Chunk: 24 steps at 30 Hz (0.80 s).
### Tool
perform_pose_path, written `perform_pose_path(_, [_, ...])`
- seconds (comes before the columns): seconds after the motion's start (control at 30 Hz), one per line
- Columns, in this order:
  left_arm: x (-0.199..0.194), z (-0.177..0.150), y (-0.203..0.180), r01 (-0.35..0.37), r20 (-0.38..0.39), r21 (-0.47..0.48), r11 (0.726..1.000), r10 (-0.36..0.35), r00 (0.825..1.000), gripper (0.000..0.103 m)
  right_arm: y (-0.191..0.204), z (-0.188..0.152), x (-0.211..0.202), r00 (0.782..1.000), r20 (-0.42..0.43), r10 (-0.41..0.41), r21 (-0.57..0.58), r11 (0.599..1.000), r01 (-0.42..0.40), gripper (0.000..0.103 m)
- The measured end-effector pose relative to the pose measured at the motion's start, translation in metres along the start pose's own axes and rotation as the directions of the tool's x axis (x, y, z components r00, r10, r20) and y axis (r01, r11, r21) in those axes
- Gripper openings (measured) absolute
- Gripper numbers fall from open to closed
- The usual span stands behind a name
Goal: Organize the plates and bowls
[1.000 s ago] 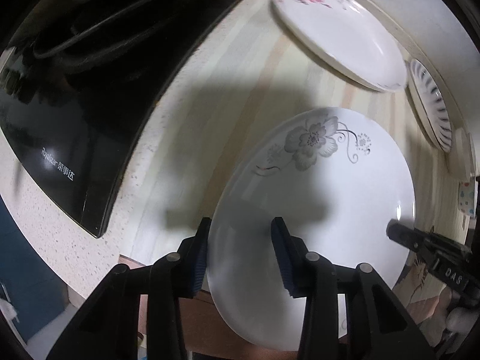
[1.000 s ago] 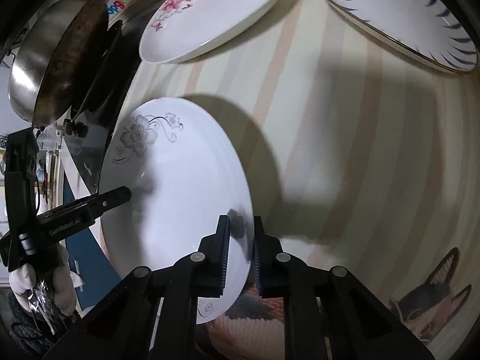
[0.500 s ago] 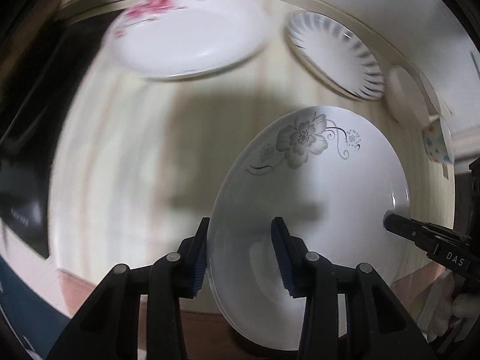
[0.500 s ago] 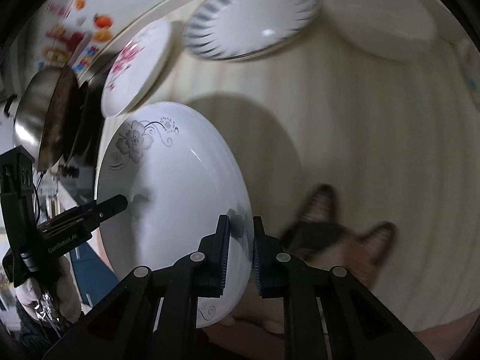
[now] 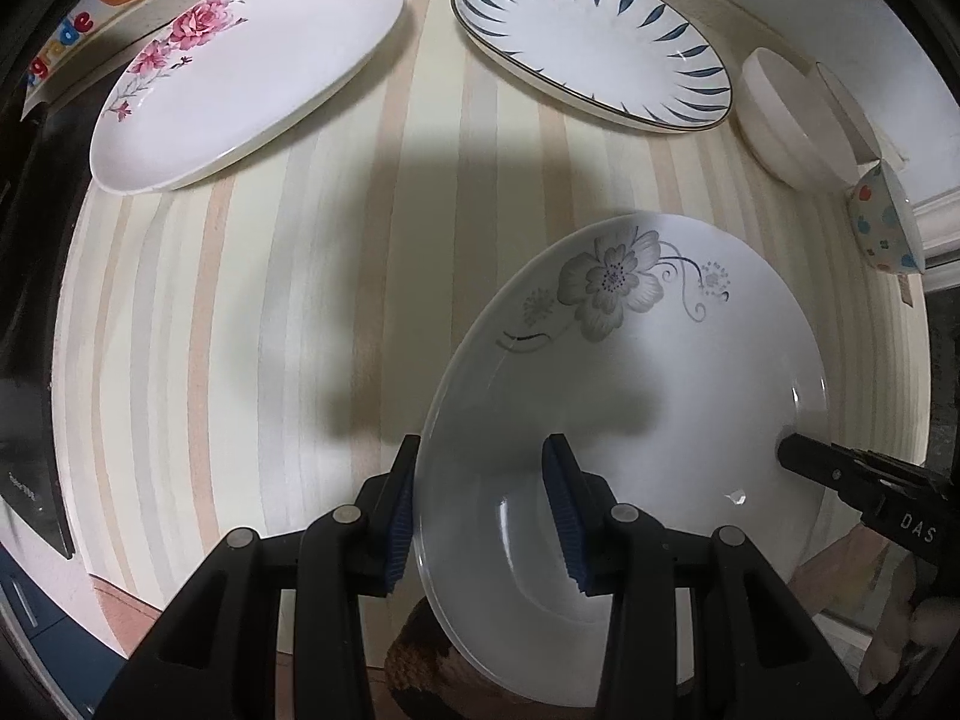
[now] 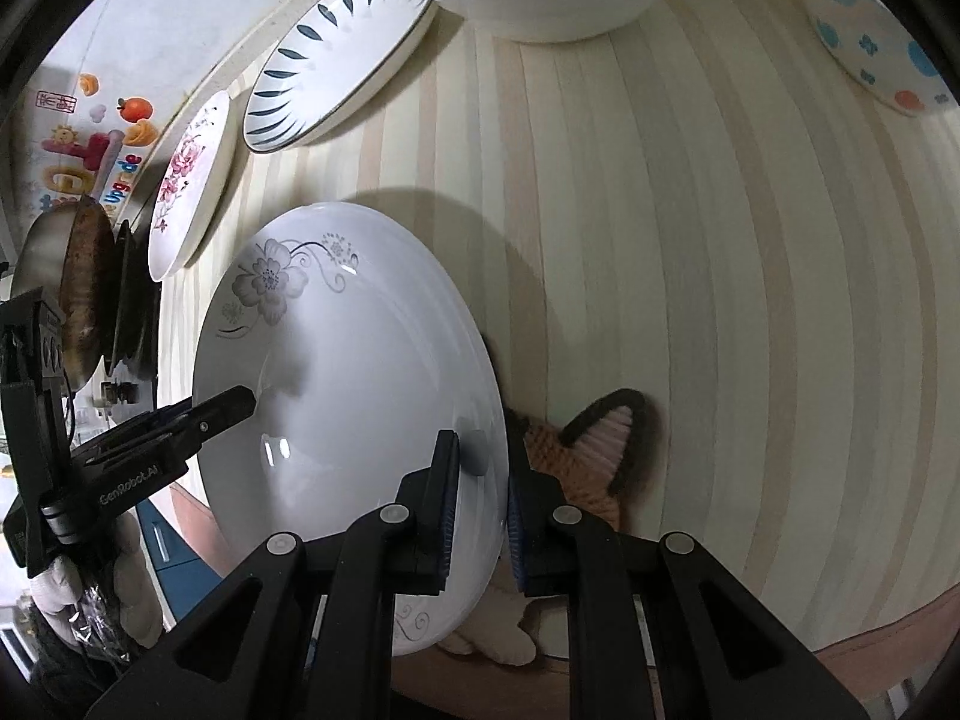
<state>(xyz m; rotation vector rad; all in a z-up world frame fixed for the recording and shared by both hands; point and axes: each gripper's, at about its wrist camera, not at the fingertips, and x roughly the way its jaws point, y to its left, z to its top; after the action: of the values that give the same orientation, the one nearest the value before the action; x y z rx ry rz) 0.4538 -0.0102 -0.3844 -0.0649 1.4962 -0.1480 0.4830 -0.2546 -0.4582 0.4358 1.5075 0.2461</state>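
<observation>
Both grippers clamp the same grey-flower plate (image 5: 636,396) at opposite rims. Left gripper (image 5: 480,510) is partly open, its pads straddling the near rim, one under and one inside the well. Right gripper (image 6: 480,498) is nearly closed, pinching the thin rim on the other side. Plate is held clear of the striped mat (image 5: 270,300), tilted, over the front part of the counter.

Risks, judged: glazed rim is slick and each hold is narrow; if the two hands drift apart or roll unequally, the plate could twist out of one pinch and drop edge-first. A hard set-down could chip it.

Clearances: pink-flower plate (image 5: 240,78) and blue-leaf plate (image 5: 594,42) lie well apart at the back. White bowl (image 5: 792,120) and dotted bowl (image 5: 888,222) sit near the far right; a swing that way risks a knock. Cooktop (image 5: 24,312) bounds the left. Open mat lies in the middle. Front counter edge is close beneath the plate.
</observation>
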Motion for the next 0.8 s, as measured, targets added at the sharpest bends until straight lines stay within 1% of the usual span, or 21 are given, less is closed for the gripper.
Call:
perform_pose_path(0.17, [0.005,0.005,-0.009,-0.012,-0.002,-0.017,1.000,0.012,1.000,0.037,-0.002,-0.001,0.004,1.000,-0.010,-0.002,-0.008,1.000,0.001,0.016])
perform_pose_path(0.37, [0.009,0.004,-0.004,-0.005,-0.009,-0.036,0.999,0.005,1.000,0.037,0.007,0.001,0.010,0.999,-0.018,-0.027,-0.026,0.999,0.026,0.017])
perform_pose_path(0.43, [0.006,0.004,0.001,0.000,-0.020,-0.044,0.999,-0.001,1.000,0.037,0.009,0.005,0.012,0.998,-0.055,-0.029,-0.034,0.999,0.027,0.018])
perform_pose_path(0.47, [-0.001,0.004,0.006,0.006,-0.003,-0.055,0.998,-0.006,1.000,0.037,0.009,0.008,0.008,0.997,-0.072,-0.029,-0.031,0.999,0.027,0.018])
perform_pose_path(0.5, [-0.016,0.005,0.013,0.004,0.032,-0.069,0.998,-0.002,0.999,0.038,0.011,0.012,0.002,0.997,-0.068,-0.034,-0.023,0.999,0.032,0.018])
perform_pose_path(0.57, [-0.042,0.008,0.031,-0.019,0.095,-0.108,0.994,0.029,0.995,0.038,0.017,0.023,-0.027,0.999,-0.011,-0.050,-0.032,0.998,0.049,0.018])
perform_pose_path(0.63, [-0.063,0.017,0.061,-0.018,0.146,-0.184,0.983,0.045,0.988,0.039,0.037,0.040,-0.057,0.998,0.055,-0.036,-0.076,0.996,0.040,0.028])
perform_pose_path(0.7, [-0.070,0.032,0.089,-0.010,0.162,-0.251,0.968,0.052,0.985,0.041,0.071,0.066,-0.072,0.995,0.101,-0.005,-0.142,0.990,0.020,0.052])
perform_pose_path(0.73, [-0.069,0.040,0.102,-0.006,0.168,-0.287,0.958,0.056,0.984,0.041,0.087,0.078,-0.072,0.994,0.111,0.017,-0.176,0.984,0.003,0.054])
perform_pose_path(0.8, [-0.059,0.057,0.129,0.008,0.157,-0.352,0.936,0.051,0.986,0.041,0.129,0.112,-0.064,0.989,0.126,0.078,-0.253,0.967,-0.045,0.054])
